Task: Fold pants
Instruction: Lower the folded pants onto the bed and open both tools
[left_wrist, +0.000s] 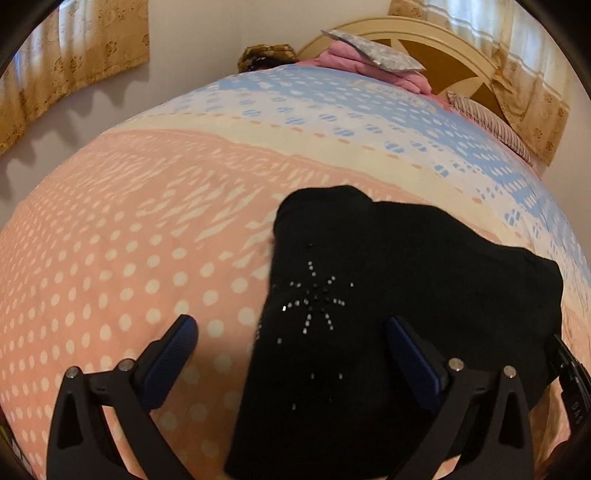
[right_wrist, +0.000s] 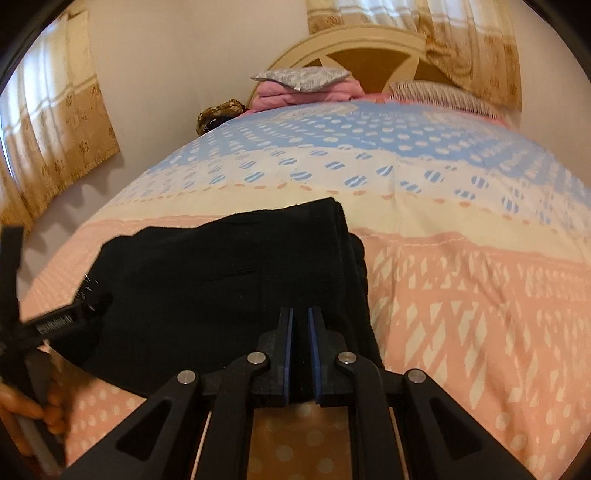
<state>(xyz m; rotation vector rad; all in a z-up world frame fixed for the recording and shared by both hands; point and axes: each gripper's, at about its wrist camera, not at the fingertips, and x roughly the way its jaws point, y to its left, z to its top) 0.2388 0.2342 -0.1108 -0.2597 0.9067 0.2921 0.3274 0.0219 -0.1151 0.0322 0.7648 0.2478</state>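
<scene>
Where the black pants (left_wrist: 388, 314) lie folded low and centre on the pink-and-blue bedspread (left_wrist: 129, 221), the left gripper (left_wrist: 291, 339) hangs over their rhinestone-starred edge, jaws spread wide, holding nothing. Right gripper (right_wrist: 300, 332), at the frame's bottom centre: jaws nearly together over the pants' near hem; actual grip unclear. Headboard (right_wrist: 354, 40), upper frame.

Both cameras sit low and close over the bed (left_wrist: 147, 206), near its foot, looking up its length toward the headboard (right_wrist: 354, 40) at twelve o'clock. The left view hangs just above the black pants (left_wrist: 369, 295); the right view sits beside it. They share the pants, bedspread, pillows and curtains.
</scene>
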